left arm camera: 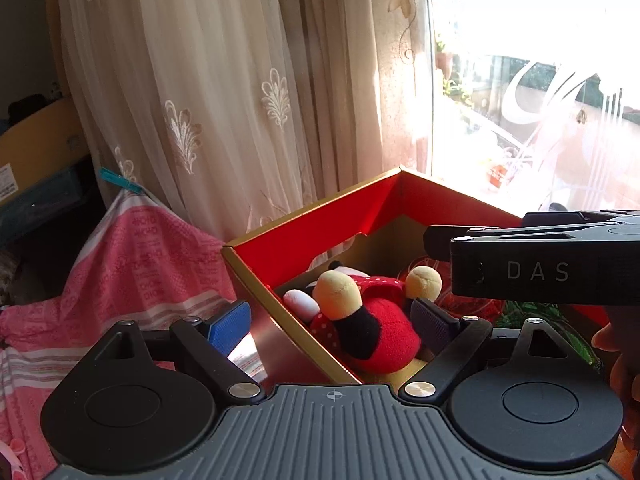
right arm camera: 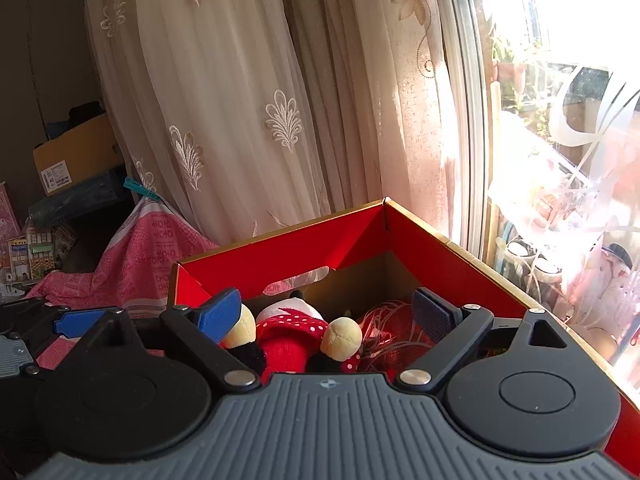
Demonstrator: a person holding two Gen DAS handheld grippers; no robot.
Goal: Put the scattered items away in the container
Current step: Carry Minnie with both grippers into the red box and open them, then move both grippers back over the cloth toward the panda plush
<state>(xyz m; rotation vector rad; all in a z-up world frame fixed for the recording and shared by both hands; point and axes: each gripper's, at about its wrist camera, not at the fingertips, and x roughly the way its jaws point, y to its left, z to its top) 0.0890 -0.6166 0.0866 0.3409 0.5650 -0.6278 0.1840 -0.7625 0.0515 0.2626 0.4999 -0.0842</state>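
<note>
Right wrist view: plush [right arm camera: 296,336] lay inside box [right arm camera: 352,236], between the spread-apart right tool [right arm camera: 328,312] fingers; left tool [left arm camera: 334,320] also gaped.

Left tongs [left arm camera: 332,320] and right tongs [right arm camera: 334,312] both spread wide, side by side

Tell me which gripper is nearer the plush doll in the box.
Judging by both views, right. The right gripper, open, straddles the plush doll inside the red box. The left gripper, open, straddles the box's wall beside the doll.
</note>
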